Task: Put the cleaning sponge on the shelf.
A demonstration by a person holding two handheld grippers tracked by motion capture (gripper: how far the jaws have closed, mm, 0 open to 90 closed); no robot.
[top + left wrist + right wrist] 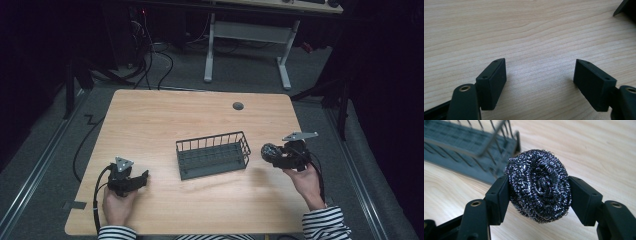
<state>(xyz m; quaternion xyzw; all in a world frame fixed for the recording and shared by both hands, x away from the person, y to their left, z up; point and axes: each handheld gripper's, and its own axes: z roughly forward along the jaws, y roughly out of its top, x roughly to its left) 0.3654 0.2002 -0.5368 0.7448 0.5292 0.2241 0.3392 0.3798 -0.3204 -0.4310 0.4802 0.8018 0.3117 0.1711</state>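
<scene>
A steel wool scouring pad [539,186] was held clamped between the two black jaws of the right gripper [539,195], at the centre of the right gripper view; in the high view the same pad [270,151] was seen at the right of the frame, raised off the table [150,120] and just beside the right end of the dark wire basket [213,155], not touching it. The pad was gripped across its width, one jaw pressed flat against each side of the coiled disc, with its spiral face turned toward the camera. It was judged to be very light, springy and compressible: the wound metal strands would be expected to give under pressure and then spring back, so a firm squeeze would be tolerated without damage. Its rough, tangled surface was judged to offer plenty of friction against the jaw pads, so slipping was thought unlikely, though loose strands could snag on the basket's wires if it were lowered along them. A hold across the middle of the disc, as seen, was considered the best one, since an edge hold might only pinch loose coils. The left gripper [540,75] was held spread wide with nothing between its jaws, low over bare wood in the left gripper view and at the lower left of the high view [129,178], well apart from the basket.
</scene>
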